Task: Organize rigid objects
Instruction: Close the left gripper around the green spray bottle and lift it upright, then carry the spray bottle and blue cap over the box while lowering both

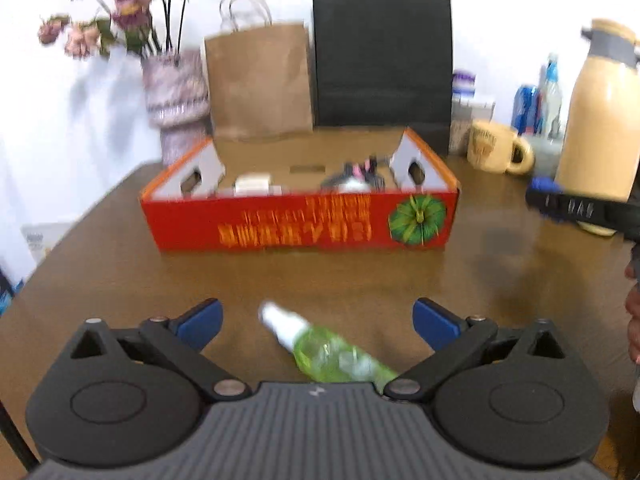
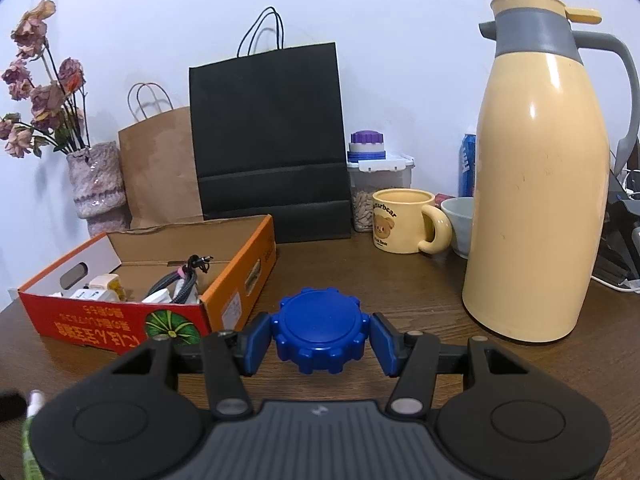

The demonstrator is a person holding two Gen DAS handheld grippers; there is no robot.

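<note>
A green spray bottle [image 1: 332, 350] with a white cap lies on the brown table between the wide-open fingers of my left gripper [image 1: 318, 320], untouched. Beyond it stands a red and orange cardboard box [image 1: 300, 224] holding cables and small white items; it also shows at the left of the right wrist view [image 2: 120, 320]. My right gripper [image 2: 319, 338] is shut on a blue toothed round lid [image 2: 319, 330], held just above the table to the right of the box. The right gripper also shows at the right edge of the left wrist view [image 1: 560, 204].
A cream thermos jug [image 2: 540, 200], a yellow bear mug [image 2: 404, 222], a white bowl [image 2: 460, 220], a seed jar [image 2: 372, 196] and a blue can [image 2: 466, 164] stand at the back right. A black bag [image 2: 268, 144], a brown bag [image 2: 160, 164] and a flower vase [image 2: 94, 180] line the wall.
</note>
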